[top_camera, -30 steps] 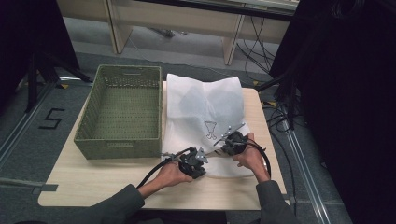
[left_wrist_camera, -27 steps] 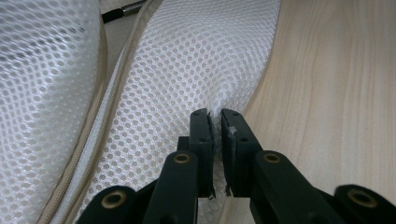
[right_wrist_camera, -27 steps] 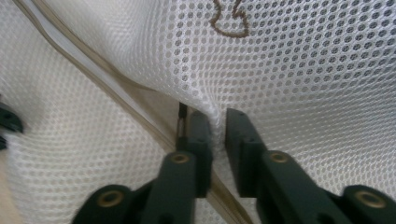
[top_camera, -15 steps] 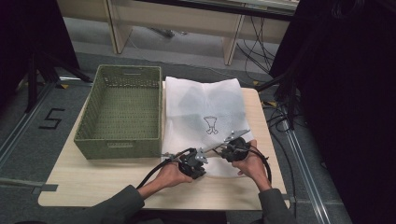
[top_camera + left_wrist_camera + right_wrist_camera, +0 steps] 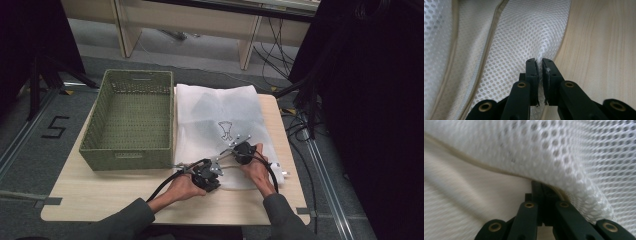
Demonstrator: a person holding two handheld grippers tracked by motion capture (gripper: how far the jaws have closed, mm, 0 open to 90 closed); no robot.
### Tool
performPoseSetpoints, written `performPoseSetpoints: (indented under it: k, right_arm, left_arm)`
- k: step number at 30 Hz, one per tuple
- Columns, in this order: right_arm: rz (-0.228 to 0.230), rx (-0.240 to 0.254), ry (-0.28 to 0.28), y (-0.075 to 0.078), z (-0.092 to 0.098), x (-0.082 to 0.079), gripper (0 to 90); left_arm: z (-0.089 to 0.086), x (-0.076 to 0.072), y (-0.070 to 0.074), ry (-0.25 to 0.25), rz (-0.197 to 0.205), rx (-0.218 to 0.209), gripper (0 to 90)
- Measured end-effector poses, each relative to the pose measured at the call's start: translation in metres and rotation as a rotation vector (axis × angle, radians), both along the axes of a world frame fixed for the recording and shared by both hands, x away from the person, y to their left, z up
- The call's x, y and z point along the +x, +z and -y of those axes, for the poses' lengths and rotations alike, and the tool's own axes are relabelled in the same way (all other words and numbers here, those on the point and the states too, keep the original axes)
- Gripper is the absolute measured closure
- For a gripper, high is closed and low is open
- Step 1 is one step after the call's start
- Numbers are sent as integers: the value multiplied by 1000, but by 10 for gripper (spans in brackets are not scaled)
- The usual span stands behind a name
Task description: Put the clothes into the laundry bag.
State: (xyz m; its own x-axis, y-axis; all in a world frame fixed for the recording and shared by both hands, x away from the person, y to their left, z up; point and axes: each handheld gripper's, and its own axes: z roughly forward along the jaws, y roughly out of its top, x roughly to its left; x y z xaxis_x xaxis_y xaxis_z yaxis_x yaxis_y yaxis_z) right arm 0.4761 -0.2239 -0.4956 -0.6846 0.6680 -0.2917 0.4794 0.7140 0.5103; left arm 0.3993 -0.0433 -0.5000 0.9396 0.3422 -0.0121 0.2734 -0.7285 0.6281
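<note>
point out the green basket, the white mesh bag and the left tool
green basket [image 5: 129,159]: high view, on its near wall.
white mesh bag [image 5: 215,107]: high view, on its flat upper part.
left tool [image 5: 540,65]: left gripper view, between its tips, pinched on the bag's edge.

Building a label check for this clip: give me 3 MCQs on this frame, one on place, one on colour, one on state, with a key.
1. Where is the basket relative to the mesh bag?
A. to its left on the table
B. on top of it
C. to its right

2. What colour is the basket?
A. red
B. green
C. blue

3. What is the left gripper doing?
A. hanging open above the bag
B. shut on the mesh bag's edge
C. holding the basket rim

Key: 1 A, the high view shows them side by side; 2 B, its woven walls are green; 3 B, the left gripper view shows white mesh pinched between its jaws.
</note>
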Motion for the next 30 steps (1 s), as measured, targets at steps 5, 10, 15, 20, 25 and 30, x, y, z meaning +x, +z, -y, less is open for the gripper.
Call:
performPoseSetpoints:
  k: [5,10,15,20,25,30]
  right_arm:
    - [41,3,-44,-4,-2,19,900]
    - [62,39,-48,-7,-1,32,900]
    - [2,115,-43,6,2,19,890]
    - [-40,221,44,11,-6,0,887]
    - [-4,161,33,-7,-23,15,888]
    - [62,134,-13,-10,-21,26,888]
  left_arm:
    - [0,0,0,-1,-3,-1,829]
    - [0,0,0,5,-7,-9,829]
    - [0,0,-1,5,-10,-12,828]
    - [2,0,-1,16,-9,-31,827]
    - [1,0,-1,17,-13,-31,825]
    - [1,0,-1,8,-10,-23,826]
